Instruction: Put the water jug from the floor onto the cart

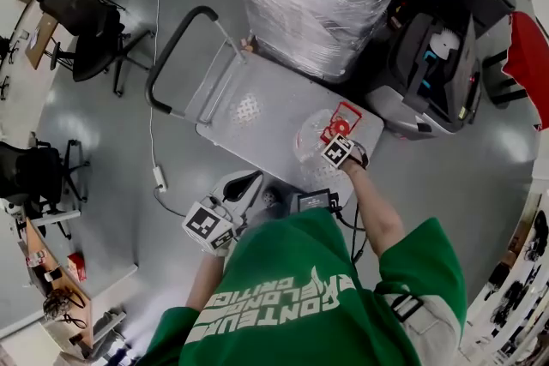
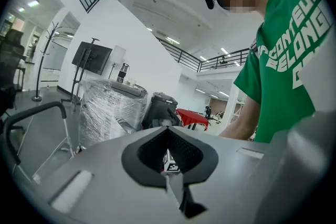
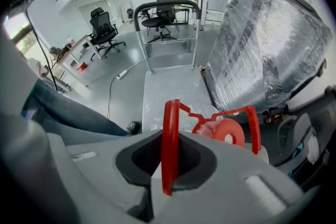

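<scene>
Two claws are in use, but only one has a load. Our left claw is pressed together on nothing and points nearly level; we judge it is kept free because one grip is enough for the weight. Our right claw is clamped on the red handle of the water jug. The jug therefore hangs straight under this claw, over the near corner of the cart. We cannot tell if it touches the cart. The right forearm reaches forward and its claw aims steeply down.
</scene>
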Tool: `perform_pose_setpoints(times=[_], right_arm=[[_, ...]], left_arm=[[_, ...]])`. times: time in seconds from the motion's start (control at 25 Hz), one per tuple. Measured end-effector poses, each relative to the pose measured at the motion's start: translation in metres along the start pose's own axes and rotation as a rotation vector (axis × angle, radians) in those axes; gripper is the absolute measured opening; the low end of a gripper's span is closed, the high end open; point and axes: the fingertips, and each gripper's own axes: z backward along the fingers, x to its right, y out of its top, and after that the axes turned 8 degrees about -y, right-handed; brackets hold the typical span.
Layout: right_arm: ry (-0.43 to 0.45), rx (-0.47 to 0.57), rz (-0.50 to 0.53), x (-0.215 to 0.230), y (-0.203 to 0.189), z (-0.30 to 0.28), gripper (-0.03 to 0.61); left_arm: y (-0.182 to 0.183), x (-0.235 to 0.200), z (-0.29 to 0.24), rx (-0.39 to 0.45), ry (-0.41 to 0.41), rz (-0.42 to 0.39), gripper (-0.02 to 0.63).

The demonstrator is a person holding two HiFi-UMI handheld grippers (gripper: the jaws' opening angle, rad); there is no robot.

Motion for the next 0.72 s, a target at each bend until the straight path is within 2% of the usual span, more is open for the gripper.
perform_pose_setpoints(times=[0.16,0.32,0.56,0.72], right_arm=[[0.016,-0.053,0.133,-0.031,-0.019,-0.023,0.017],[0.079,-0.109,0.195,-0.070,-0.046,-0.044,0.021],[0.211,-0.188,0.167,-0.116,-0.069,-0.058,0.011],[0.227,-0.254,0.138,-0.120,-0.079,-0.059,0.015]], left_arm=[[0.000,-0.002,-0.004,-0.004,0.009,0.002,0.014],[-0.005,-0.001,-0.005,0.003,0.014,0.004,0.014],[-0.002,-0.001,-0.009,-0.013,0.026,0.009,0.014],[-0.012,0.000,-0.013,-0.023,0.008,0.022,0.014]])
